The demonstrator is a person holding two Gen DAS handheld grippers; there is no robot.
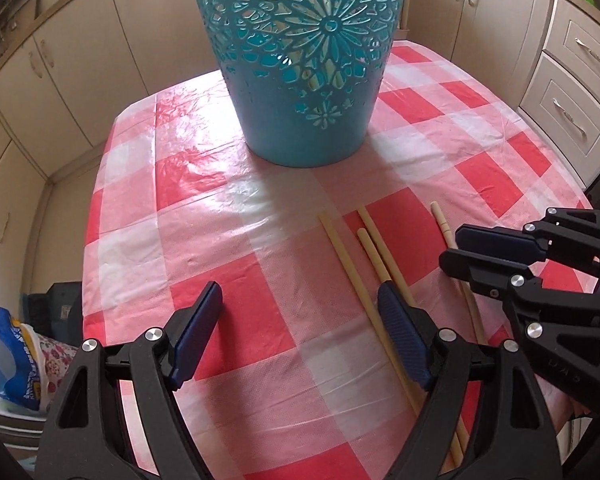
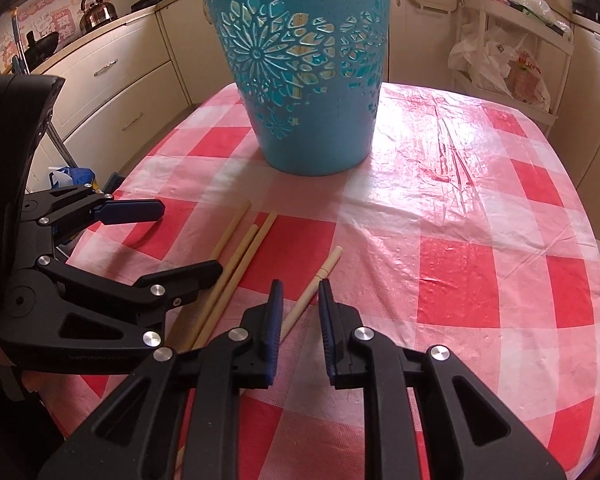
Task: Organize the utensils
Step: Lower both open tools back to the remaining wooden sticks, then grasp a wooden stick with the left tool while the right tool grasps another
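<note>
Kitchen, cream cabinets (image 1: 100, 92) all round; table in a red-and-white check cloth (image 2: 480, 200). Teal cut-out basket (image 2: 312, 80) stands upright mid-table, far side of both grippers. Four chopsticks lie flat on the cloth on the near side of the basket: three close together (image 1: 364, 264), roughly parallel, and one apart to their right (image 2: 316, 288), the one with a groove near its end. Left gripper (image 1: 296, 320) hovers low with fingers spread wide, nothing between them; its right finger (image 1: 404, 344) overlaps the group of three, contact unclear. Right gripper (image 2: 300, 304) sits over the lone stick, fingers partly apart, straddling it; a gap shows on both sides of the stick, so not pinching. Kettle (image 2: 98, 12) on the counter back left, bags on a rack (image 2: 508, 64) back right.
</note>
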